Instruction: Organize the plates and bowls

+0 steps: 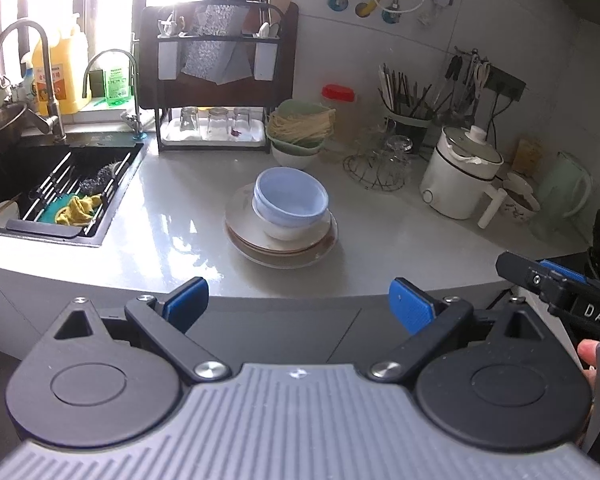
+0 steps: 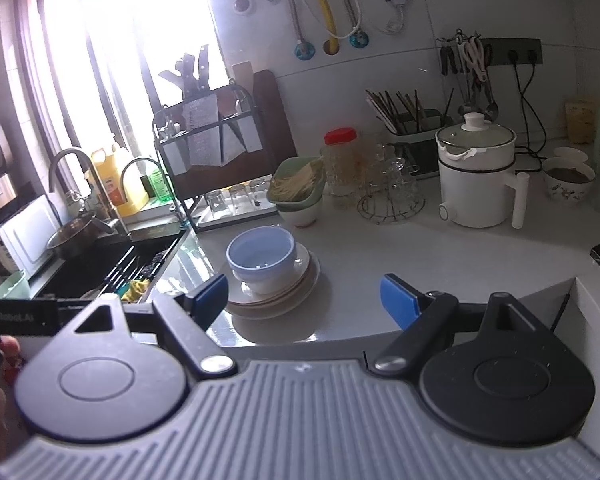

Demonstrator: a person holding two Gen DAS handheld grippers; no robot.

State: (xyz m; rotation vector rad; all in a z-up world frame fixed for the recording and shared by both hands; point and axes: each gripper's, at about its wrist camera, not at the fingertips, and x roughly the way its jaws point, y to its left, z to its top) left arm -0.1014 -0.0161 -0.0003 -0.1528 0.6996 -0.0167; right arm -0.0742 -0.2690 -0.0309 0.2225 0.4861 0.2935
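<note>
A blue bowl (image 1: 290, 196) is stacked in a white bowl (image 1: 288, 230) on plates (image 1: 280, 246) on the desk (image 1: 172, 216). Both hand-held grippers, left (image 1: 298, 304) and right (image 2: 304, 298), are held wide and empty.

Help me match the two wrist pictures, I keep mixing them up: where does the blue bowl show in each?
Left wrist: blue bowl sits just right of centre, atop the plate stack.
Right wrist: blue bowl sits left of centre, above the left fingertip.
Shared landmark: the white electric pot, right of the bowl in both.
</note>
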